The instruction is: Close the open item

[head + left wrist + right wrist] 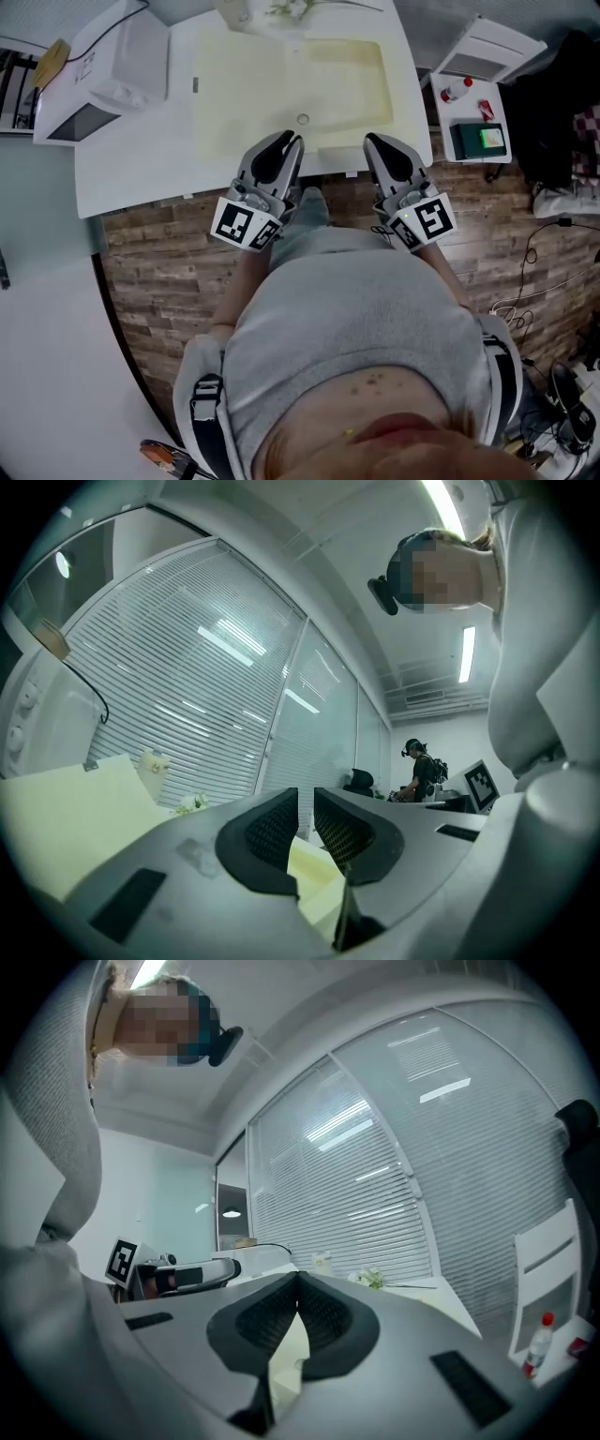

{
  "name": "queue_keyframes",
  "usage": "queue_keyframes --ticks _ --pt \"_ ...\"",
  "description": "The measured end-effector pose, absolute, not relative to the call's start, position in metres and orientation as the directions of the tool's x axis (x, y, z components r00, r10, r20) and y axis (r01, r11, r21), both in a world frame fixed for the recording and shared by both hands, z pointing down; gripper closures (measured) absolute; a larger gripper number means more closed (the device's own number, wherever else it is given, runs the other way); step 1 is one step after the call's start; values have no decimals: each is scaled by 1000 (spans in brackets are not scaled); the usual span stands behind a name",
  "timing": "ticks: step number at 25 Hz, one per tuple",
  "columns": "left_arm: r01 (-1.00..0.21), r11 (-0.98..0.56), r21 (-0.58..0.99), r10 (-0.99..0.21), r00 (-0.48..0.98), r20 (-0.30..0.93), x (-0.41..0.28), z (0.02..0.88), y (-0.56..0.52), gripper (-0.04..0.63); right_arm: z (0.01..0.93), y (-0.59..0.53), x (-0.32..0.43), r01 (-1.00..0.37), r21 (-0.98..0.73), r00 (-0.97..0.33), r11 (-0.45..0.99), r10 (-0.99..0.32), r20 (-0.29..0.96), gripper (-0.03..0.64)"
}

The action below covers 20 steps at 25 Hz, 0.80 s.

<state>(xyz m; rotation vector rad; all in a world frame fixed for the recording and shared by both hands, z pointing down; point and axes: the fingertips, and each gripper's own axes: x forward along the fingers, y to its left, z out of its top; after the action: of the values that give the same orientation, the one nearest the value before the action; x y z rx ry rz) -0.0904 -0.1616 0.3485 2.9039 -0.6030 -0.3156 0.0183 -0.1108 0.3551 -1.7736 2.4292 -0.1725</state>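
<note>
A white microwave-like appliance [103, 70] stands at the table's back left corner, with its dark front [77, 122] turned toward the table's left edge. In the left gripper view its knobbed side [21, 714] shows at far left, and a dark glass panel [56, 574] juts out above it. I cannot tell how far its door stands open. My left gripper [294, 141] hovers over the table's near edge, its pads a narrow gap apart and nothing between them. My right gripper [371, 141] is beside it at the same edge, pads [281, 1312] touching, empty. Both are well apart from the appliance.
A pale yellow mat [281, 94] covers the white table [131, 178]. A small flower [289, 9] lies at the back. A side table [441, 127] at right holds a red-capped bottle [457, 90] and a green-screened device [483, 141]. Cables [534, 272] lie on the wooden floor. Another person [419, 772] stands far off.
</note>
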Motion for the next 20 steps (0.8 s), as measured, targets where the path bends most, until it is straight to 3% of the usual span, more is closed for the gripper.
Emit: queue_keyframes --ticks 20 --pt "-257 -942 216 -295 941 -164 -54 338 -271 537 344 -224 43 -961 -167 -219 219 -976 -23 563"
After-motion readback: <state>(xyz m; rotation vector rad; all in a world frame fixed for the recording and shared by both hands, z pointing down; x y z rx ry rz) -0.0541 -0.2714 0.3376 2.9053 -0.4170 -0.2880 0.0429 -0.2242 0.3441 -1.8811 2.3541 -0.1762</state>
